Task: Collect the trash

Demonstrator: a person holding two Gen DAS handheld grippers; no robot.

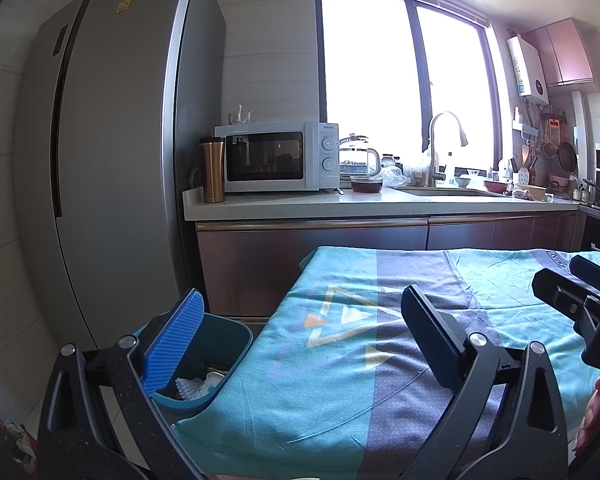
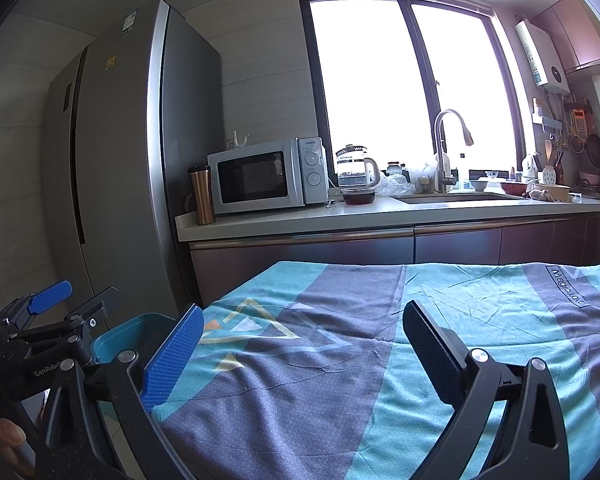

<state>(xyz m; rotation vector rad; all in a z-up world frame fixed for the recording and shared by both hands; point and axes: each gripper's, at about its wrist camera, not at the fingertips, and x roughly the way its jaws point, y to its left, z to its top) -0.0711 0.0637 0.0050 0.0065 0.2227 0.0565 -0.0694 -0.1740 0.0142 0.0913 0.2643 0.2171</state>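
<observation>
A blue bin [image 1: 230,346] stands on the floor against the table's left edge. White crumpled trash [image 1: 198,386] lies inside it. My left gripper [image 1: 302,300] is open and empty, with its left finger over the bin and its right finger over the teal and grey tablecloth [image 1: 340,392]. My right gripper [image 2: 304,312] is also open and empty, held low over the tablecloth [image 2: 300,392]. No trash shows on the cloth. In the right wrist view the left gripper [image 2: 60,300] sits at the far left beside the bin [image 2: 120,336]. The right gripper [image 1: 572,288] shows at the right edge of the left wrist view.
A tall grey fridge [image 1: 112,168] stands left of the bin. Behind the table runs a counter [image 1: 380,204] with a microwave [image 1: 276,158], a copper tumbler [image 1: 213,170], a kettle, a sink with faucet [image 1: 440,148] and dishes. Some cloth lies on the floor at the lower left [image 1: 18,438].
</observation>
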